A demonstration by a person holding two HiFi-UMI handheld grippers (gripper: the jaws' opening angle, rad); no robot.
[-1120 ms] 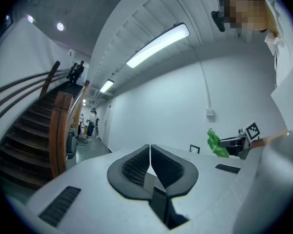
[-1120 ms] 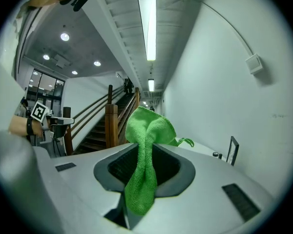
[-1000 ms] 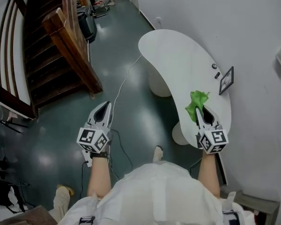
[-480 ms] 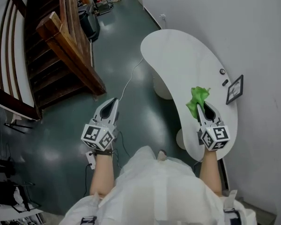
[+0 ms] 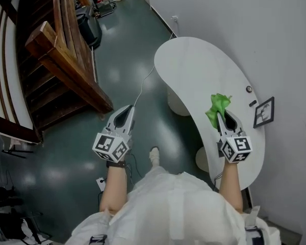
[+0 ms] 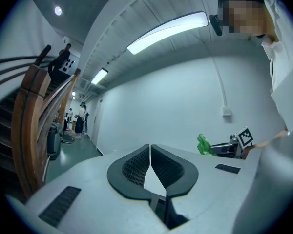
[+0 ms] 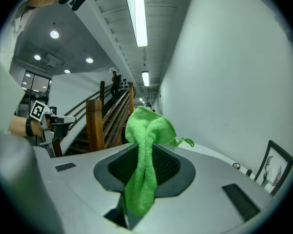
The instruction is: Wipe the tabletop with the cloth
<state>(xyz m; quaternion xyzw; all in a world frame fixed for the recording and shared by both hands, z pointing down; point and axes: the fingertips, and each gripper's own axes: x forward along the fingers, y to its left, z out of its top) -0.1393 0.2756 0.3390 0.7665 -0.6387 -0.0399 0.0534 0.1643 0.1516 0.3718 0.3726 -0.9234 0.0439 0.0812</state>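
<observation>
Cloth (image 5: 218, 106) sits pinched in the right hand-held gripper (image 5: 222, 119) above the bench (image 5: 194, 65), centre right; wiping seems hardly begun. Left hand-held gripper (image 5: 126, 112) is closed on nothing.

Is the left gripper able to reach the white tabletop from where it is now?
Probably not yet: the left gripper hangs shut over the floor, apart from the tabletop. Nothing stands between them, so moving sideways should do.

Bright strip lights (image 7: 135, 13) overhead; fisheye vignette; floor (image 5: 117, 75) glare
</observation>
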